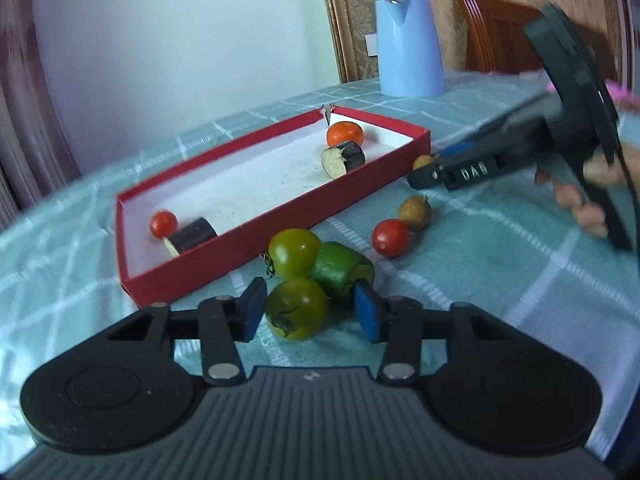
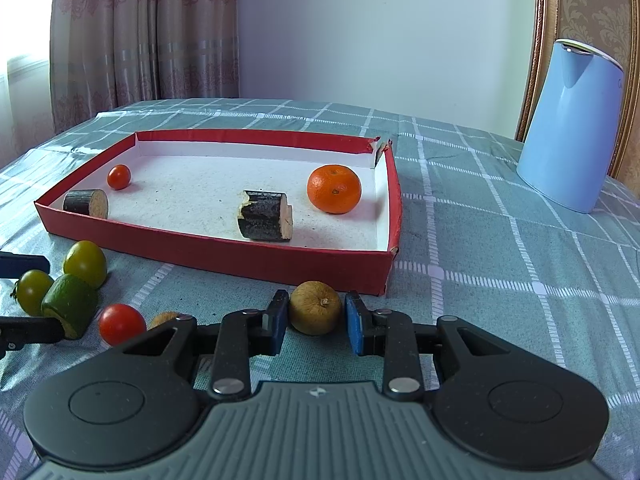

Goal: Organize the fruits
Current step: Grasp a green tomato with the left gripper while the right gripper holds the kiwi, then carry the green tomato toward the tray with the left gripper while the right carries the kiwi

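My left gripper [image 1: 310, 312] stands open around a green tomato [image 1: 296, 314] on the cloth. Its left pad is against the tomato, and cloth shows before the right pad, which meets a green pepper chunk [image 1: 342, 276]. A second green tomato [image 1: 294, 252], a red tomato [image 1: 390, 237] and a brown fruit [image 1: 414, 212] lie nearby. My right gripper [image 2: 316, 322] is shut on another small brown fruit [image 2: 316, 308] by the corner of the red box [image 2: 240, 256]. The box holds a mandarin [image 2: 334, 188], two eggplant pieces [image 2: 264, 220] and a red tomato [image 2: 119, 177].
A blue kettle [image 2: 568, 132] stands on the checked tablecloth to the right of the box. A wooden chair [image 1: 496, 40] is behind the table. A person's hand [image 1: 588, 200] grips the right tool's handle. Curtains hang at the far left.
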Demonstrator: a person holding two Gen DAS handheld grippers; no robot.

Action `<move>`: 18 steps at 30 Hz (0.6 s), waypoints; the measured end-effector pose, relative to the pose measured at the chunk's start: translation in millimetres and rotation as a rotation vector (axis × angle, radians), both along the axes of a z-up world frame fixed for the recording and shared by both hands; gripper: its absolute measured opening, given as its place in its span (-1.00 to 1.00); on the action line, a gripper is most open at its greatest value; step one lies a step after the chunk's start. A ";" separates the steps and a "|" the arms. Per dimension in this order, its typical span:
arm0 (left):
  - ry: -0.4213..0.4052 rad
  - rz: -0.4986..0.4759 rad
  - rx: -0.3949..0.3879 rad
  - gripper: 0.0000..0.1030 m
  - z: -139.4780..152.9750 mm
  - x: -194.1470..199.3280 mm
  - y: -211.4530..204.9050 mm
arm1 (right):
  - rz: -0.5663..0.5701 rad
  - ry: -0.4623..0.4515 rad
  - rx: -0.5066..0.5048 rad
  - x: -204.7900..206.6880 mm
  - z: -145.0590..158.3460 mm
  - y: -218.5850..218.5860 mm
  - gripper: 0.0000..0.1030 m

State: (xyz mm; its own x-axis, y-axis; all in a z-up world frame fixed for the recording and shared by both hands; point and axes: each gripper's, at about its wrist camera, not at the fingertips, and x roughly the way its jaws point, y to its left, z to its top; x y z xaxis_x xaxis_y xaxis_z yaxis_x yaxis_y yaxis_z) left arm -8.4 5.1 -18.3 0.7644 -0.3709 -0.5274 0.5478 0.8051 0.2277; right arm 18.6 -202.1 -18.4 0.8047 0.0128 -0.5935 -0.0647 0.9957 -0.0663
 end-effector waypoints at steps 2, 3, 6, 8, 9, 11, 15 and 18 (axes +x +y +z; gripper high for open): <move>-0.015 0.022 0.020 -0.24 -0.6 -4.8 -4.4 | 0.000 0.000 0.000 0.0 -0.1 -0.2 -0.43; -0.016 0.031 0.020 -0.26 -0.4 -5.3 -4.7 | 0.000 0.000 0.001 -0.1 -0.1 -0.1 -0.43; -0.018 0.045 -0.018 -0.38 2.3 -8.6 1.3 | 0.000 0.000 0.002 -0.1 0.0 -0.2 -0.43; -0.003 0.063 -0.058 -0.44 4.9 -8.8 8.7 | 0.000 0.000 0.001 -0.1 0.1 -0.1 -0.43; 0.006 0.066 -0.079 -0.44 5.6 -8.1 12.4 | 0.000 0.000 0.001 -0.1 0.2 0.0 -0.43; 0.011 0.075 -0.084 -0.44 4.4 -5.1 14.4 | 0.000 0.000 0.000 -0.1 0.2 -0.3 -0.43; 0.003 0.082 -0.079 -0.44 5.9 -5.8 9.9 | 0.001 -0.003 0.004 -0.8 0.6 -0.2 -0.43; 0.009 0.073 -0.110 -0.44 7.3 -6.9 12.6 | 0.000 -0.005 0.007 -1.2 0.9 -0.3 -0.43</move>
